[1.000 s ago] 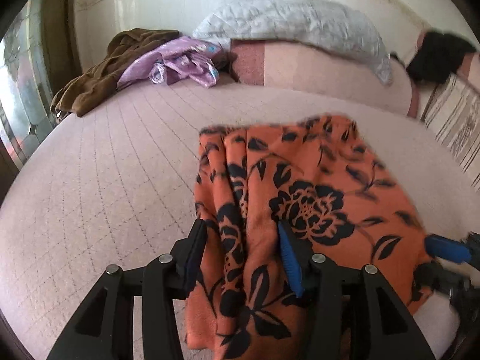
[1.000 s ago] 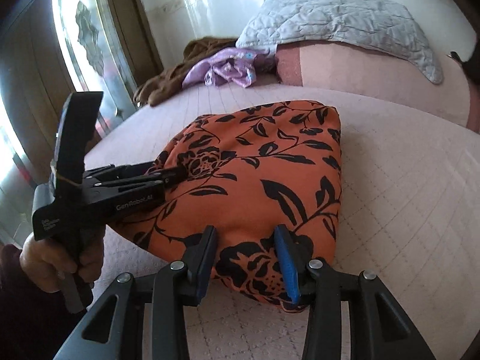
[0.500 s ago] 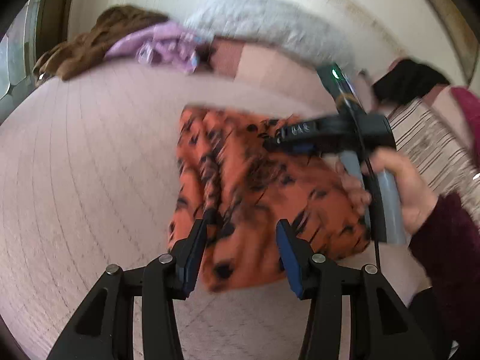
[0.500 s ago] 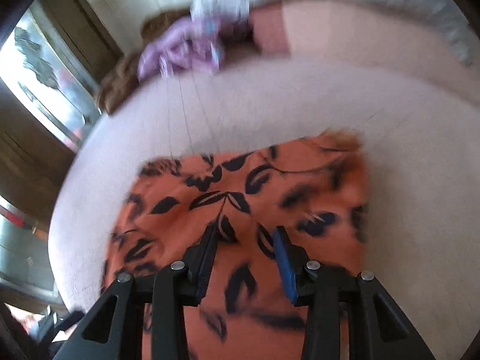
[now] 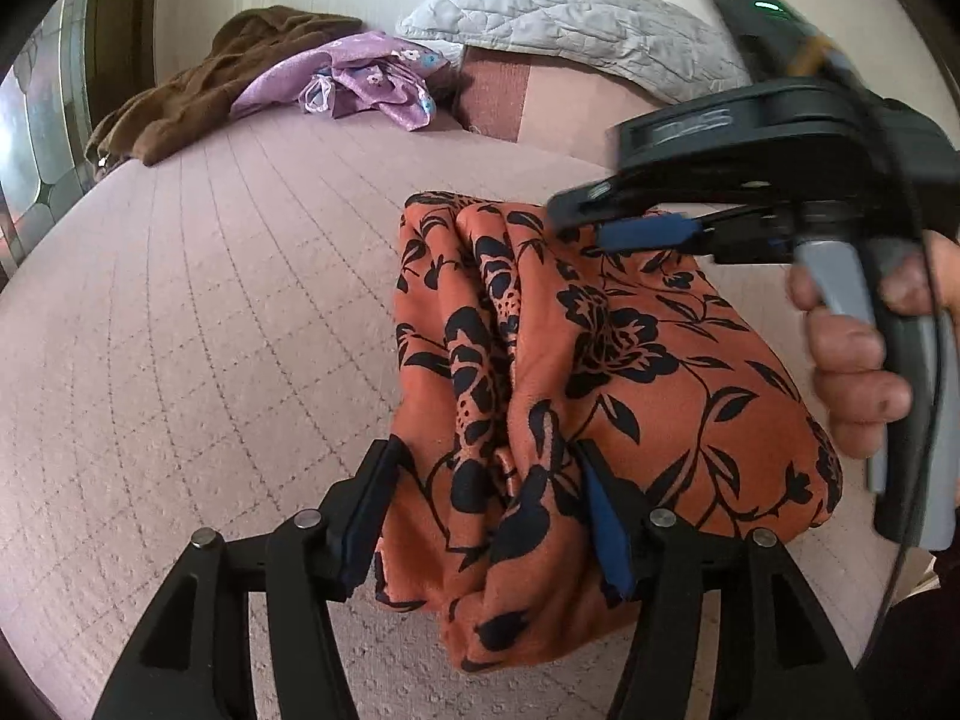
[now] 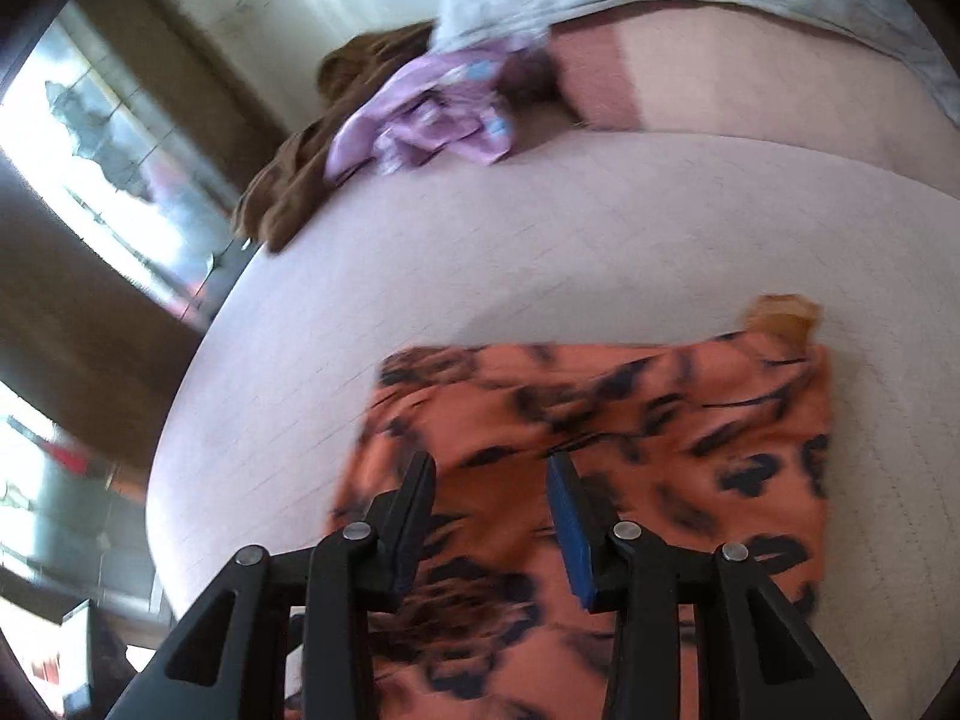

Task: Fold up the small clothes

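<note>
An orange garment with black flowers [image 5: 606, 360] lies folded on the pink quilted bed [image 5: 210, 300]. My left gripper [image 5: 485, 447] sits low at the garment's near edge. Its jaws are opening, with the bunched folds still between them. A hand [image 5: 852, 372] holds my right gripper [image 5: 576, 222] over the far right part of the garment. In the blurred right wrist view my right gripper [image 6: 489, 462] hovers above the orange garment [image 6: 660, 438], its jaws apart and nothing pinched between them.
At the far left edge of the bed, a brown garment [image 5: 198, 90] and a purple flowered one [image 5: 360, 78] lie in a heap. A grey quilted pillow [image 5: 570, 18] rests at the head. A window [image 6: 90, 138] stands left of the bed.
My right gripper has swung from the garment's near edge across to its far right part, coming into the left wrist view. My left gripper's jaws have widened around the folds.
</note>
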Motion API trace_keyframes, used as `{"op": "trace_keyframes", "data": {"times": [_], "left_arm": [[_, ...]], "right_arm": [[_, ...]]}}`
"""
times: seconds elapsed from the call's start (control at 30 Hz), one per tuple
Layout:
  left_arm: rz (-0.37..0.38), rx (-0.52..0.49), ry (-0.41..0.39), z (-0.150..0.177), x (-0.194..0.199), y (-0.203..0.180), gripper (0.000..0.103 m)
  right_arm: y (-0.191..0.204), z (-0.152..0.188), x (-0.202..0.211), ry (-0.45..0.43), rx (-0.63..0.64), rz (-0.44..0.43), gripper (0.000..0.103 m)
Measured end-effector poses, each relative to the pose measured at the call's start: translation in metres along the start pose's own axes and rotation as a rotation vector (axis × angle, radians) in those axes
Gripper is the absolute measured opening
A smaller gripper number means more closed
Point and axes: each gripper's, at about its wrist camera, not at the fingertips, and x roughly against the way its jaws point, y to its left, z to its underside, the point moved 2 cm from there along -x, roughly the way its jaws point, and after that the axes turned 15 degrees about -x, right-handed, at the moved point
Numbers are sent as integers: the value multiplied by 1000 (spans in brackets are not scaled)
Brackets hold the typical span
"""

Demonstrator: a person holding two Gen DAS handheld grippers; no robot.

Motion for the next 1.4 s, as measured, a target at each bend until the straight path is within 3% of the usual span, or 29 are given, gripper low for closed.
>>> {"op": "trace_keyframes", "data": {"times": [0.13, 0.23, 0.47, 0.7, 0.83, 0.9, 1.0, 1.13, 1.4], "left_arm": [[-2, -4, 0, 5, 5, 0, 64], [4, -3, -4, 7, 9, 0, 64], [-2, -4, 9, 7, 8, 0, 64], [-25, -5, 12, 8, 7, -3, 64], [-37, -12, 19, 10, 5, -5, 69], [-55, -23, 17, 10, 4, -6, 70], [-69, -24, 19, 10, 2, -3, 74], [-86, -29, 24, 9, -1, -4, 75], [-144, -46, 30, 5, -2, -11, 76]], "right_arm": [[-1, 3, -42, 91, -2, 103, 42], [-10, -1, -47, 80, -68, 82, 42], [-14, 20, 20, 0, -24, 68, 42], [-37, 82, 101, -52, -8, 89, 42], [-58, 117, 89, -2, 18, 167, 42], [-67, 130, 81, -59, 44, 150, 43], [-71, 127, 80, -75, -6, 130, 43], [-66, 129, 78, -70, 36, 159, 43], [-69, 132, 77, -97, 48, 133, 43]]}}
